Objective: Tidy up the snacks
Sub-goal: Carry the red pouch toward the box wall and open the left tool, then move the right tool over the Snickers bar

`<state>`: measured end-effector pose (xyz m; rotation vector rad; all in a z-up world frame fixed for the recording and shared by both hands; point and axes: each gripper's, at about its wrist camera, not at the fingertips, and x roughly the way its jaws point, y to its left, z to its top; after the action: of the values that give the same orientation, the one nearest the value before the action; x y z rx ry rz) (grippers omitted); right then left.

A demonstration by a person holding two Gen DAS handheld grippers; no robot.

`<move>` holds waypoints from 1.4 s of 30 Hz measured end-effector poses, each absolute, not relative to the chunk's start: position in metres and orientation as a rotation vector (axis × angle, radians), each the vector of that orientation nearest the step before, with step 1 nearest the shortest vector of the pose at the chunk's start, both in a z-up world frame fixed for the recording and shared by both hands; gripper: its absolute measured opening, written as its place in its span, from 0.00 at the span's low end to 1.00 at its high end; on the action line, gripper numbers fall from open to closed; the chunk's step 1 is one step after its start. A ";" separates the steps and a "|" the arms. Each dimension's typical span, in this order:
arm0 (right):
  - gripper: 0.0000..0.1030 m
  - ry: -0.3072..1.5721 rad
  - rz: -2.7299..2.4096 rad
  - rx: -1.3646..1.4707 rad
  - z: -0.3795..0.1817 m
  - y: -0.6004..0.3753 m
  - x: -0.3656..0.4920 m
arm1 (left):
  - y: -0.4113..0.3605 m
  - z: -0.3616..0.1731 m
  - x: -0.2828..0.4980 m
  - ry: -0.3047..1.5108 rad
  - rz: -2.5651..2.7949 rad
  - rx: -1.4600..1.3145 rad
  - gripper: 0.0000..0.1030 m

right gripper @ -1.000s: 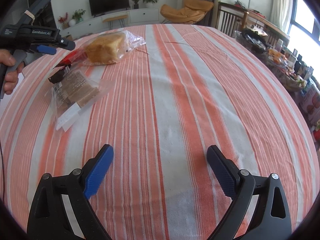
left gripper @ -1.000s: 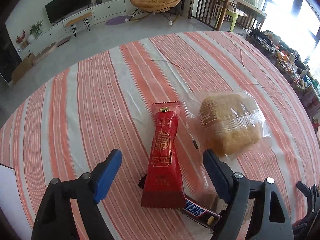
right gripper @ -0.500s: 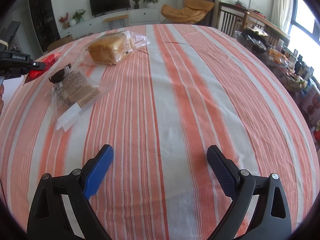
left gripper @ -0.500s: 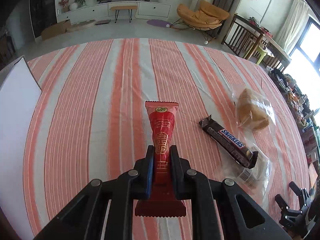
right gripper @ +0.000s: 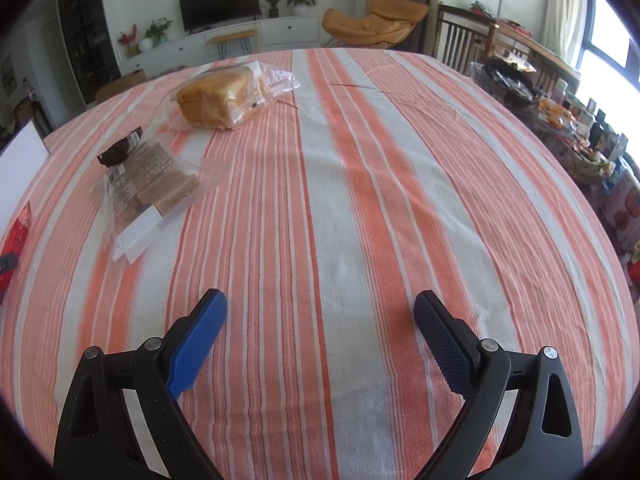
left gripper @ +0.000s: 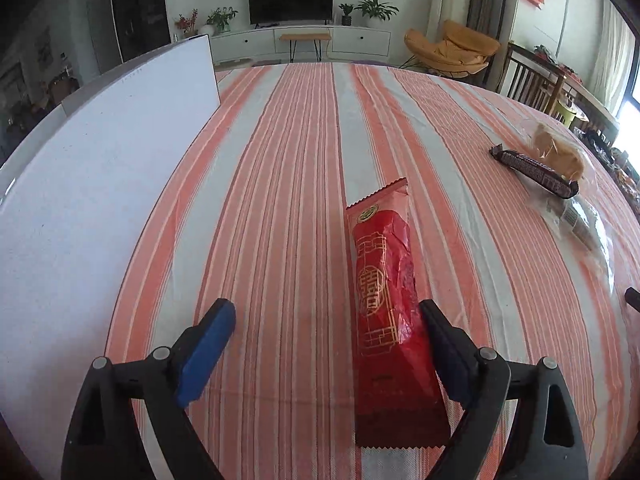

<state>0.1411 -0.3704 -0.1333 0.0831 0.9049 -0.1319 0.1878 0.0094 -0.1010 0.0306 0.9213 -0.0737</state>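
Observation:
A long red snack packet (left gripper: 384,296) lies flat on the striped tablecloth, just inside my left gripper's right finger. My left gripper (left gripper: 326,322) is open and holds nothing. The packet's edge also shows at the far left of the right wrist view (right gripper: 18,228). A Snickers bar (left gripper: 534,167) lies on a clear bag of brown slices (right gripper: 160,180). A bagged bread loaf (right gripper: 220,98) lies further back. My right gripper (right gripper: 320,320) is open and empty over bare cloth.
A white board (left gripper: 92,184) lies along the table's left side and also shows in the right wrist view (right gripper: 22,152). A cluttered side table (right gripper: 560,112) stands to the right. Chairs and a TV unit stand beyond the far edge.
My left gripper closed on the red packet, carried it left toward the white board, then opened and let it go on the cloth. The right gripper stayed still.

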 end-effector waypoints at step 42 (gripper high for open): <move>0.90 1.236 0.509 -0.382 -0.074 -0.223 0.224 | 0.013 -0.102 0.195 0.937 -0.074 0.025 1.00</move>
<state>0.2244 -0.2232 -0.0739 -0.3816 1.2359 0.5091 0.1947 0.0129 -0.1024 0.0247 0.9369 -0.0738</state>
